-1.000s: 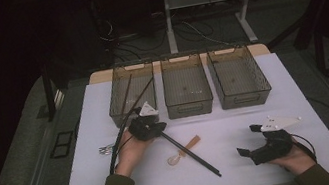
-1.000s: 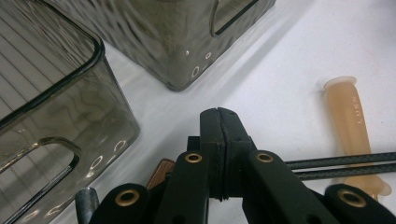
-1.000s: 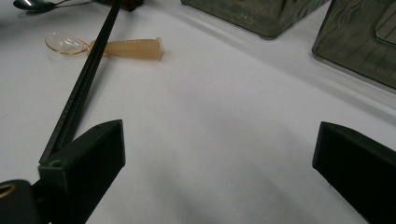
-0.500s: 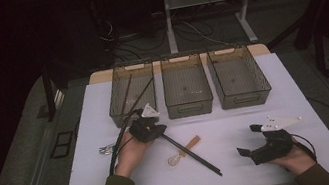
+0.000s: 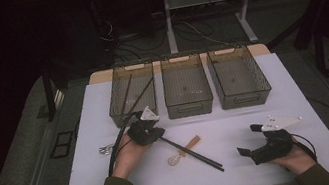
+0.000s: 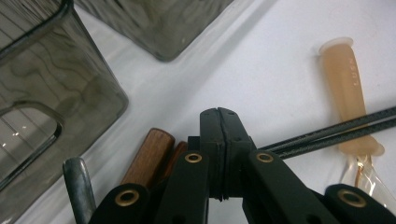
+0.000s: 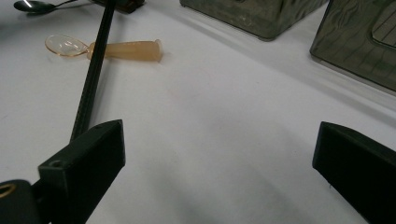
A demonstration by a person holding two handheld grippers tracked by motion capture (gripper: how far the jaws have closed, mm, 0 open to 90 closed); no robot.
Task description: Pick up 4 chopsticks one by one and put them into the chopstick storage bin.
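Left gripper, frame centre-left: jaws pressed together, nothing seen between them, beside black chopsticks lying diagonally over a plastic spoon. Right gripper, lower right: jaws wide, empty.

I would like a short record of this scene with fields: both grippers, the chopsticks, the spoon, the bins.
left gripper: jaws shut together, at the near end of the black chopsticks; a grip on them cannot be told
right gripper: jaws open, nothing between them
chopsticks: lying across the handle of the orange spoon
bins: three in a row; the left bin holds dark sticks
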